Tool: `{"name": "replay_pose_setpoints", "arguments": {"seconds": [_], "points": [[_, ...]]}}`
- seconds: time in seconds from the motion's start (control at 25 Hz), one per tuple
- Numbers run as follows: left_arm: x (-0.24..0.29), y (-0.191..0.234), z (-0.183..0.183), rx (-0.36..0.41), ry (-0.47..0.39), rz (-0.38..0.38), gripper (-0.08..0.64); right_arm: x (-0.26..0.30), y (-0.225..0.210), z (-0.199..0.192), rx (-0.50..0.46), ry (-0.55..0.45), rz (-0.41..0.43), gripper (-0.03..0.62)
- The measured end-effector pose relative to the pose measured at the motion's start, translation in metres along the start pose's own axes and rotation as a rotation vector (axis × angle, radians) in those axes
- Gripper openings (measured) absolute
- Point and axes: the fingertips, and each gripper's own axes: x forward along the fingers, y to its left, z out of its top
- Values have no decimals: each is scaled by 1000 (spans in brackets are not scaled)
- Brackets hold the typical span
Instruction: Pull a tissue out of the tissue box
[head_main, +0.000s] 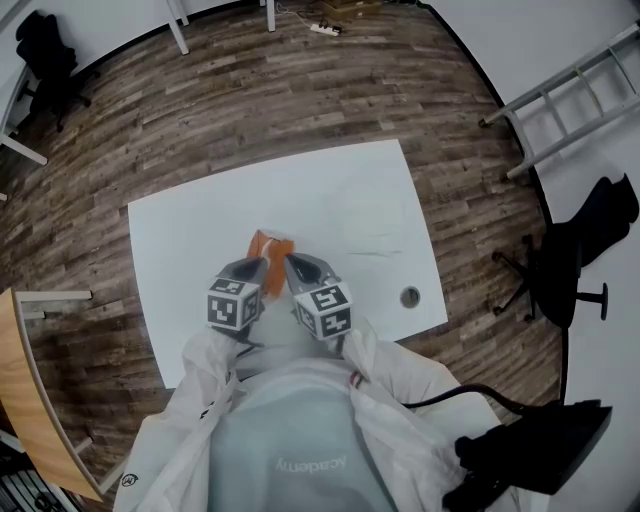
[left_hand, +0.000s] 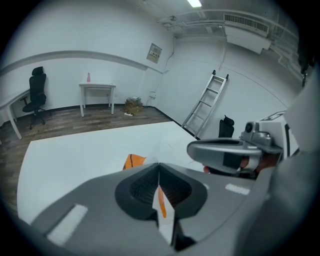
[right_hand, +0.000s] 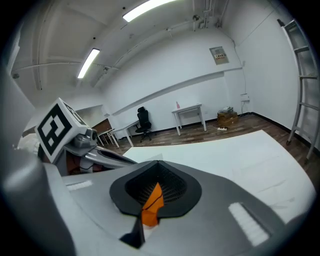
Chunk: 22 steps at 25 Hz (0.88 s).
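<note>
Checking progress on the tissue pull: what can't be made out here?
Head view: the left gripper and right gripper cover most of the tissue box; its opening and any tissue are hidden.
Both gripper views: shut jaws leave only an orange sliver of the box; contact unclear.
Left gripper view: pink item on the far table, too small.

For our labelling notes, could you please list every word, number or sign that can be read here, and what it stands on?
"Academy", upside down, on the person's grey top.
Wall sign: too small to read.
Sleeve logo: too small to read.
Marker cubes: patterns only, no letters.
Tissue box: no legible print.
</note>
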Motion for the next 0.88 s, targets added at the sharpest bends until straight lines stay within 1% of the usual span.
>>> {"name": "replay_pose_setpoints", "arguments": {"seconds": [0.12, 0.24, 0.88], "points": [[-2, -2, -2, -5, 9, -3, 2, 19, 1, -16, 12, 58, 17, 0], [-2, -4, -3, -3, 15, -7, 2, 31, -3, -25, 20, 90, 14, 0], [-4, -8, -5, 29, 41, -12, 2, 65, 2, -33, -1, 143, 72, 0]]}}
